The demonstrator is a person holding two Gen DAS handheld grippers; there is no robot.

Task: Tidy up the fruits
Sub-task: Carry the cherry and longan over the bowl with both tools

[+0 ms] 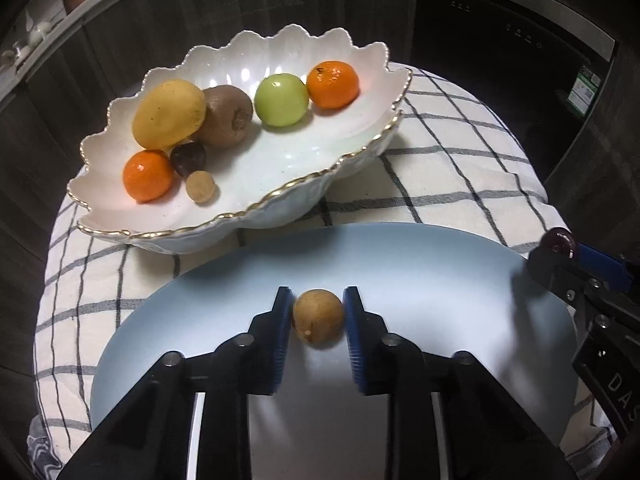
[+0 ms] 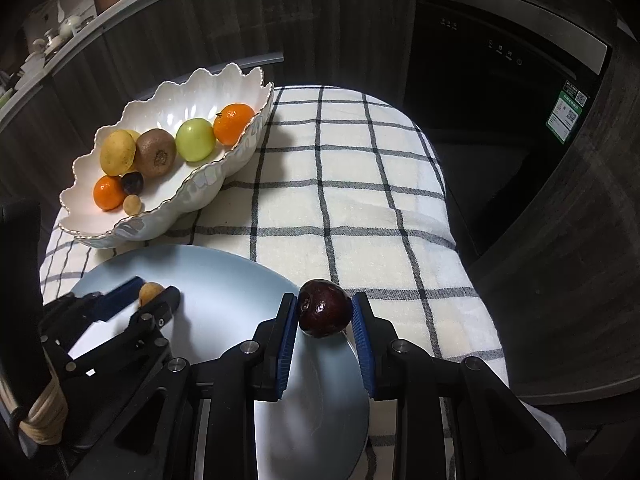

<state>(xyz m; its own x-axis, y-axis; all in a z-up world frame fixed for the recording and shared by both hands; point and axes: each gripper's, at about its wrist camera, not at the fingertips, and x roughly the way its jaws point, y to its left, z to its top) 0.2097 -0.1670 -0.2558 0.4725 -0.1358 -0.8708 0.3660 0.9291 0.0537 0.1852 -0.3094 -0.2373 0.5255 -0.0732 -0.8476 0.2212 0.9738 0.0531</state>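
Checked cloth (image 2: pixel 360 184) is covering the table and is carrying everything else. Sitting on it at the near edge is the pale blue plate (image 1: pixel 420 280), and lying just behind that, touching or nearly touching its far rim, is the white scalloped bowl (image 1: pixel 256 208) with the gold edging. Inside the bowl a yellow mango (image 1: pixel 169 115) is leaning against a brown kiwi (image 1: pixel 226 115); a green apple (image 1: pixel 282 99) is sitting beside an orange mandarin (image 1: pixel 333 84) toward the bowl's far right end, while a second mandarin (image 1: pixel 149 175), a dark plum (image 1: pixel 188 159) and a small tan longan (image 1: pixel 202 186) are clustering at the near left end. The left gripper (image 1: pixel 317 307) is reaching over the middle of the blue plate, its blue pads closing narrowly on a tan longan-like fruit (image 1: pixel 319 317), which is being held just at or above the plate's surface; whether it is touching the plate cannot be told. The right gripper (image 2: pixel 325 312) is hanging over the plate's right rim, its jaws pinching a dark red plum (image 2: pixel 325 314) between the pads, with the fruit sitting above the edge where plate is meeting cloth.
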